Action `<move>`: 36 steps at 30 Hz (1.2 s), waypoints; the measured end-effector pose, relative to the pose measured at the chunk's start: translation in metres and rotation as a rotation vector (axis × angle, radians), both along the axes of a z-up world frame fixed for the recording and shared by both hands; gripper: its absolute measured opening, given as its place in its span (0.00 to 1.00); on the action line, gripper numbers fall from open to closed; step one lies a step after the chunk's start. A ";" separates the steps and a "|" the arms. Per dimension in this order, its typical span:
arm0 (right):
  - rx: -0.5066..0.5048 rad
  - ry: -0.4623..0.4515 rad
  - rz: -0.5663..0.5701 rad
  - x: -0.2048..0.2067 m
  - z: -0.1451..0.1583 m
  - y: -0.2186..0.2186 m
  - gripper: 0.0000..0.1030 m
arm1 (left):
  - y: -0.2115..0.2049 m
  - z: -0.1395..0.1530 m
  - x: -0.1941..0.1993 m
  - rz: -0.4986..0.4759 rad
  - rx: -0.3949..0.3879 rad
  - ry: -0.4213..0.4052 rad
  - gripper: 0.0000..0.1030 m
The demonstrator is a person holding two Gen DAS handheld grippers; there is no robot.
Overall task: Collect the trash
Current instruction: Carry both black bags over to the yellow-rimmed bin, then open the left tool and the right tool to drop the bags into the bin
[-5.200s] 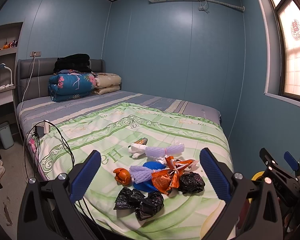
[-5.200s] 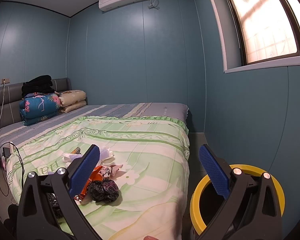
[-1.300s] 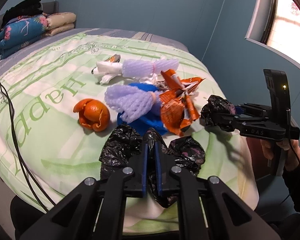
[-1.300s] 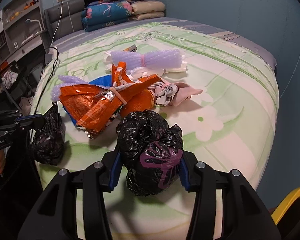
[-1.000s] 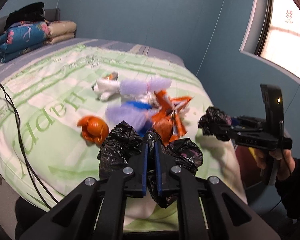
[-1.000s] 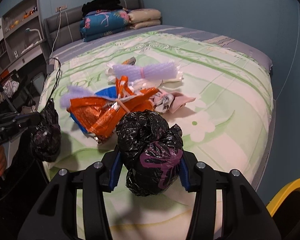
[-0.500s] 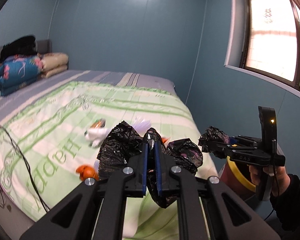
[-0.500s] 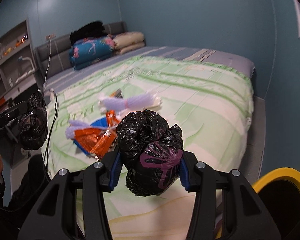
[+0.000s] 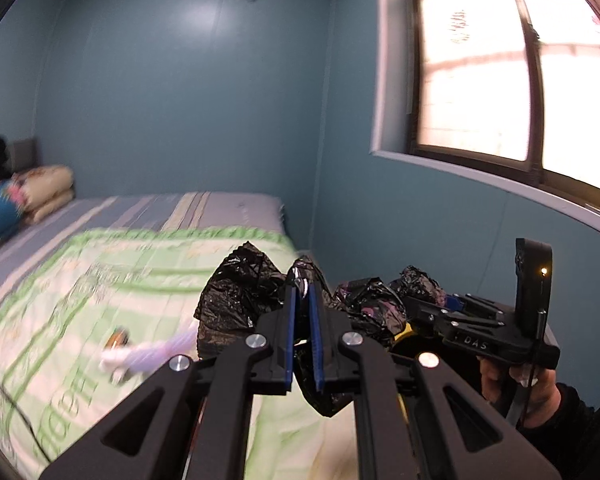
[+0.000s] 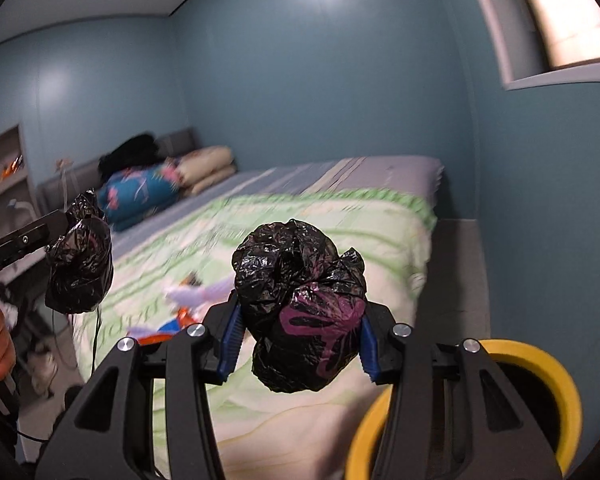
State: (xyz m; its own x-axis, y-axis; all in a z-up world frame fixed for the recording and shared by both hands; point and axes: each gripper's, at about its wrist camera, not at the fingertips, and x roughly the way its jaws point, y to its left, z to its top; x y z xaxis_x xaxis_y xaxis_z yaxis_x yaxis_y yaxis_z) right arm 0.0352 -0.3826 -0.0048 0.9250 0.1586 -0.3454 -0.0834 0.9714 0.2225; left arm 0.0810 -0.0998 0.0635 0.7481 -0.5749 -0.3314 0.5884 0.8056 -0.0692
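My left gripper is shut on a crumpled black plastic bag and holds it in the air above the bed's foot end. It also shows at the left of the right wrist view. My right gripper is shut on a balled black bag with purple print, raised near a yellow-rimmed bin. That bag and gripper show in the left wrist view. More trash lies on the bed: white and purple foam netting and orange wrappers.
The bed with a green patterned quilt fills the left. Folded blankets and pillows sit at its head. A blue wall and window are to the right. A narrow floor strip runs between bed and wall.
Both grippers have lifted their black bags off the bed and swung up and to the right, toward the yellow-rimmed bin. The rest of the trash stays on the quilt.
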 end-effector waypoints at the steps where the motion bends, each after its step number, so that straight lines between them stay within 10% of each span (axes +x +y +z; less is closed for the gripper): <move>1: 0.008 -0.008 -0.023 -0.005 0.003 -0.008 0.44 | -0.010 0.004 0.000 -0.013 0.004 -0.011 0.07; 15: -0.015 -0.077 -0.438 -0.082 0.021 -0.098 0.44 | -0.137 0.000 0.011 -0.207 0.025 0.046 0.07; 36: 0.095 0.110 -0.509 -0.047 -0.020 -0.138 0.45 | -0.226 -0.097 0.033 -0.314 0.195 0.262 0.07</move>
